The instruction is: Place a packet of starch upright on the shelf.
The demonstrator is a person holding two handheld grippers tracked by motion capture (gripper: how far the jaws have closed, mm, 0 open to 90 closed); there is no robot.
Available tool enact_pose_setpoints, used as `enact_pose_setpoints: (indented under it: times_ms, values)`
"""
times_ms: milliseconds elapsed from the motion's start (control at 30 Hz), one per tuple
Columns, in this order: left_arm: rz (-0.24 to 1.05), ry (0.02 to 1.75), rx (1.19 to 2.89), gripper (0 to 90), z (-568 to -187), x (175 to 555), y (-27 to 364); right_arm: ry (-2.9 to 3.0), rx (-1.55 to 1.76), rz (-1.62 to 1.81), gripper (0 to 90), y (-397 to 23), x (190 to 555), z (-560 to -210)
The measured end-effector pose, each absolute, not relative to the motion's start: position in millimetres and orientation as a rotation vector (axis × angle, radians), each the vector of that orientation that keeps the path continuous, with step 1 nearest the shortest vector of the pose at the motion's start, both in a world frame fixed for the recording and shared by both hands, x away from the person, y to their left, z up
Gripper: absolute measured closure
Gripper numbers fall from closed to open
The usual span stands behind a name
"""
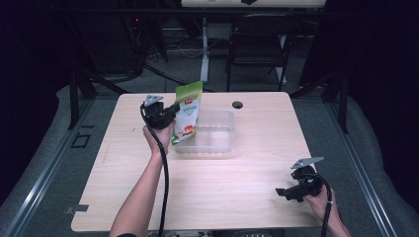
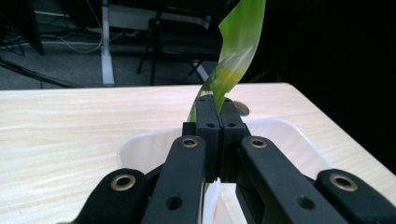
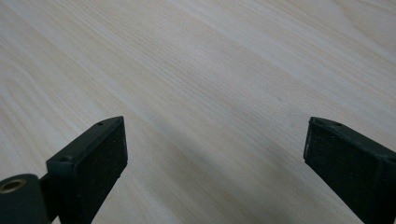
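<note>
Pale wood-grain tabletop [image 1: 237, 177] in a dark room; left claw [image 2: 215, 105] pinches a green snack pouch [image 1: 188, 116], label unreadable; right claw [image 3: 215, 154] wide at four o'clock

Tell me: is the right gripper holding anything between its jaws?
No. The right gripper has its jaws wide apart over the bare wooden table, with nothing between them.
</note>
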State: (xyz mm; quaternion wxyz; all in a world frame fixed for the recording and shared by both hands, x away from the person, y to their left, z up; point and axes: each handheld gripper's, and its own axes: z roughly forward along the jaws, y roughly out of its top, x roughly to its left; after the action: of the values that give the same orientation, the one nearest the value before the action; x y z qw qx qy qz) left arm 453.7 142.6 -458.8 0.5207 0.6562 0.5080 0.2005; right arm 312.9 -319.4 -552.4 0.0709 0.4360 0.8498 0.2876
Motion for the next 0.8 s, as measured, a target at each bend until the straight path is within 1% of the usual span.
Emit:
enact_pose_setpoints:
  times_ms: [167, 200, 233, 300, 333, 367, 400, 467, 500, 533, 633, 667, 733, 767, 800]
  values:
    - [0.477, 1.231, 1.582, 89.9, -461.0, 451.9, 145.5, 2.554, 1.305, 0.867, 5.5, -318.6, 312.6, -552.5]
    - [0.467, 1.233, 1.607, 89.2, -460.1, 451.8, 146.4, 2.551, 1.305, 0.856, 5.5, -318.8, 312.8, -552.7]
    - [0.467, 1.233, 1.607, 85.2, -460.1, 451.8, 146.4, 2.551, 1.305, 0.856, 5.5, -318.8, 312.8, -552.7]
    - [0.454, 1.227, 1.64, 71.7, -457.3, 454.1, 147.1, 2.551, 1.306, 0.857, 5.5, -318.9, 312.8, -552.6]
    - [0.445, 1.226, 1.709, 65.3, -452.0, 459.8, 146.6, 2.554, 1.305, 0.867, 5.6, -318.5, 312.7, -552.6]
    - [0.445, 1.226, 1.709, 59.9, -452.0, 459.8, 146.6, 2.554, 1.305, 0.867, 5.6, -318.5, 312.7, -552.6]
    - [0.447, 1.228, 1.759, 54.3, -448.1, 466.0, 144.6, 2.554, 1.308, 0.864, 5.5, -317.9, 312.3, -552.2]
    - [0.454, 1.229, 1.775, 47.9, -445.9, 469.2, 143.9, 2.558, 1.304, 0.861, 5.5, -317.6, 312.5, -552.3]
    - [0.457, 1.23, 1.795, 47.9, -443.7, 473.0, 143.2, 2.558, 1.304, 0.861, 5.5, -317.6, 312.5, -552.3]
    - [0.45, 1.225, 1.836, 45.8, -439.9, 480.2, 141.6, 2.564, 1.306, 0.862, 5.5, -317.7, 312.8, -552.6]
    - [0.447, 1.216, 1.88, 50.2, -437.3, 485.8, 137.8, 2.565, 1.307, 0.858, 5.5, -317.9, 313.1, -552.8]
    - [0.447, 1.207, 1.916, 55.9, -436.4, 489.4, 132.6, 2.562, 1.309, 0.855, 5.5, -317.9, 313.1, -553.6]
    - [0.45, 1.204, 1.932, 67.6, -436.8, 490.1, 130.9, 2.564, 1.307, 0.852, 5.5, -317.7, 313.2, -553.9]
    - [0.455, 1.202, 1.948, 76.0, -437.9, 490.6, 128.6, 2.565, 1.305, 0.85, 5.6, -317.7, 313.2, -553.9]
    - [0.465, 1.203, 1.96, 82.3, -441.1, 491.5, 125.1, 2.564, 1.303, 0.847, 5.6, -317.6, 313.3, -553.7]
